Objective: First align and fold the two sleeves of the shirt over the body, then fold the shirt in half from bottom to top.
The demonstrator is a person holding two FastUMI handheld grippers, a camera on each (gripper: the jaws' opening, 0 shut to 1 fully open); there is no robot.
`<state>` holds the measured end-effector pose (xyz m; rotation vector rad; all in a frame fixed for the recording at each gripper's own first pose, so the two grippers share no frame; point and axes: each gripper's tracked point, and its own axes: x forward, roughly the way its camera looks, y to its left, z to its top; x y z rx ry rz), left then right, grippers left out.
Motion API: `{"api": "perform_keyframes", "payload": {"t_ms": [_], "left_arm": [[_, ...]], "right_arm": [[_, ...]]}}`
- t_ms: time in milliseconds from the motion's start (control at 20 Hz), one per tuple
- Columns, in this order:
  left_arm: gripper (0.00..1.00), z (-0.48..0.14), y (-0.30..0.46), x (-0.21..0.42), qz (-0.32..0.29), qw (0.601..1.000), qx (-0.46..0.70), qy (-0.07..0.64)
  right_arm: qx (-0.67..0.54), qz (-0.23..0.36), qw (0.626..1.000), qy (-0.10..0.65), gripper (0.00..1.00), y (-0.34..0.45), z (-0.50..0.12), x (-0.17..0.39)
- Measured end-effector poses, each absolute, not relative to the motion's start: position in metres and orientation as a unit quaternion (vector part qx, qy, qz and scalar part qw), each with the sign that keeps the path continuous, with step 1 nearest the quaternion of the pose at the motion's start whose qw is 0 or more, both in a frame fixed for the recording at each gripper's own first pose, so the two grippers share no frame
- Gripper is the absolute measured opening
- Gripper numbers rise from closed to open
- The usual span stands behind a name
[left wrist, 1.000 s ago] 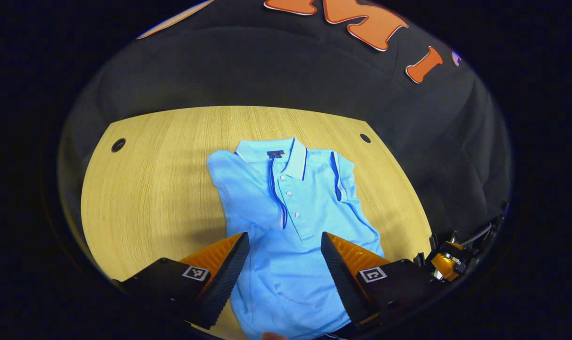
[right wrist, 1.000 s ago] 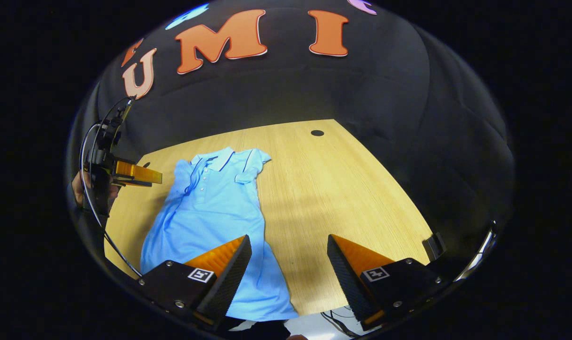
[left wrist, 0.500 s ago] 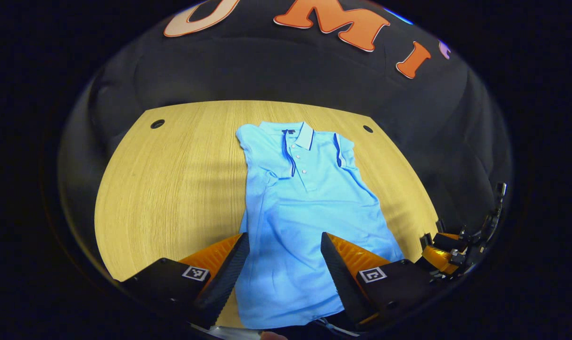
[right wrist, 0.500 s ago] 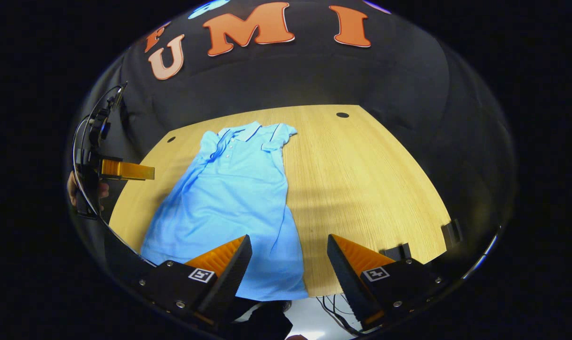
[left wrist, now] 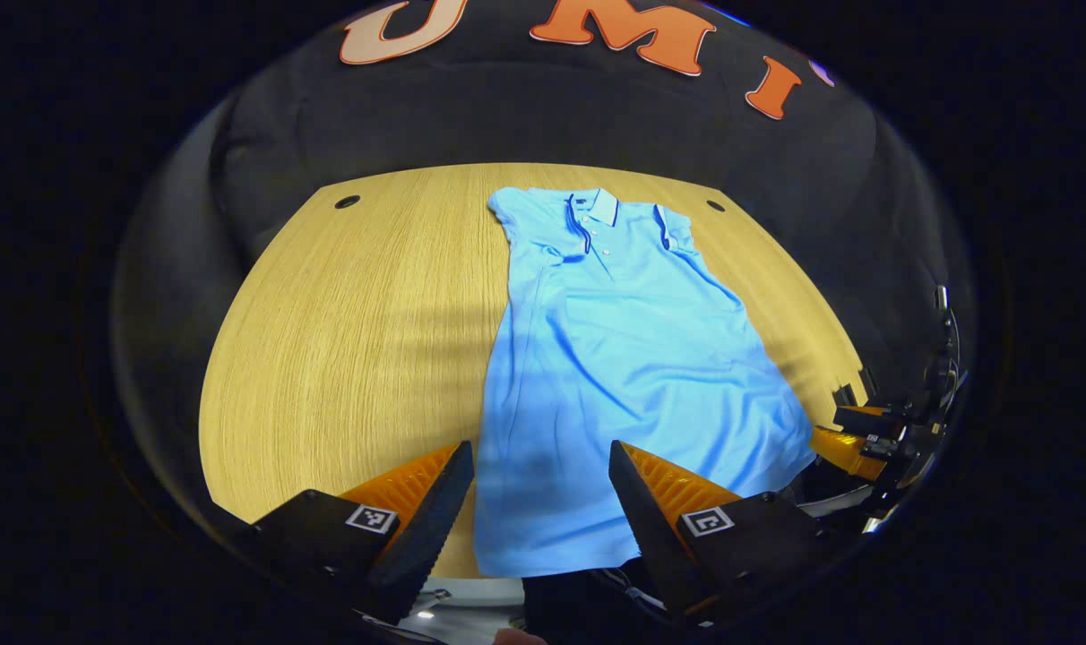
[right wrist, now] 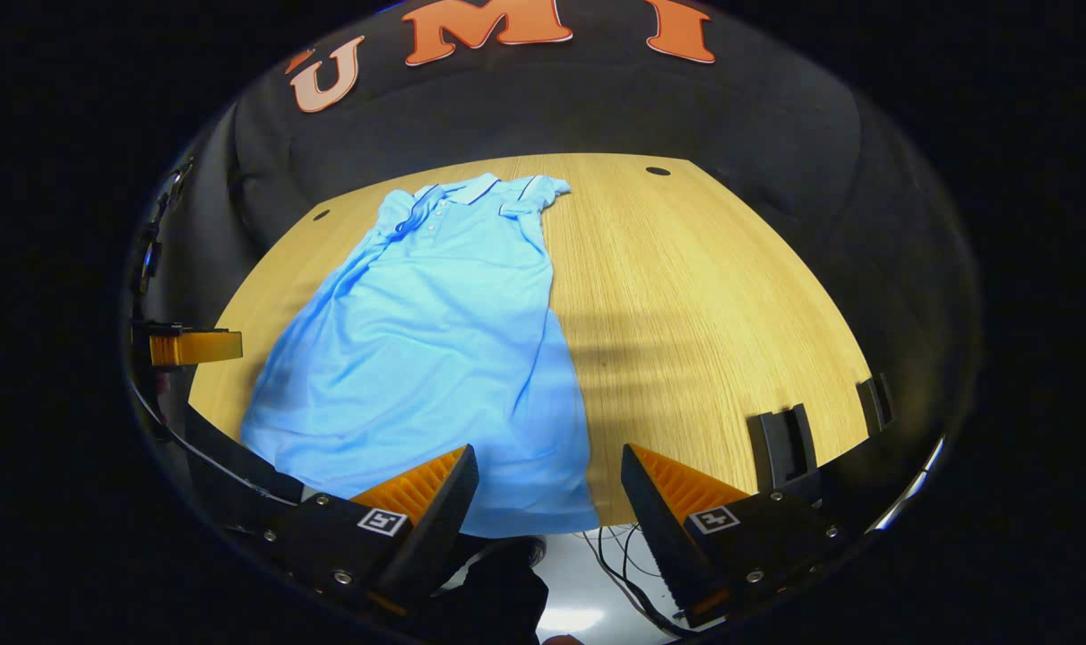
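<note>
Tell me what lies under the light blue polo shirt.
The light blue polo shirt lies flat on the light wooden table, sleeves folded over its body. Whatever sits beneath the fabric is covered.

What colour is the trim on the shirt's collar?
Dark navy edging on a light blue shirt; the collar shows best in the left gripper view.

Bare table [right wrist: 713, 296] lies open either side of the shirt [right wrist: 435, 313] — two clips [right wrist: 780, 443] stand on its near edge.
</note>
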<state>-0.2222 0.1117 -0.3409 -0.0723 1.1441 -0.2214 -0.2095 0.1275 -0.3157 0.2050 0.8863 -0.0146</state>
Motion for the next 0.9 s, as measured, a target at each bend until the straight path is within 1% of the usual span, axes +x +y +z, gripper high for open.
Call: {"api": "perform_keyframes", "payload": {"t_ms": [350, 600, 700, 750, 900], "left_arm": [[1.00, -0.377, 0.128, -0.270, -0.091, 0.815, -0.023, 0.572], [0.99, -0.407, 0.144, -0.290, -0.062, 0.798, -0.024, 0.599], [1.00, -0.407, 0.148, -0.291, -0.064, 0.805, -0.014, 0.590], [0.97, -0.410, 0.148, -0.293, -0.064, 0.800, -0.006, 0.596], [0.99, -0.410, 0.144, -0.292, -0.065, 0.805, -0.001, 0.589]], "right_arm": [[0.083, 0.002, 0.890, 0.448, 0.98, 0.136, -0.333, -0.220], [0.085, -0.004, 0.882, 0.464, 0.98, 0.137, -0.347, -0.227], [0.083, -0.003, 0.880, 0.468, 0.98, 0.139, -0.351, -0.229], [0.078, -0.002, 0.880, 0.469, 0.98, 0.138, -0.352, -0.230], [0.069, 0.004, 0.883, 0.463, 0.98, 0.142, -0.351, -0.226]]}}
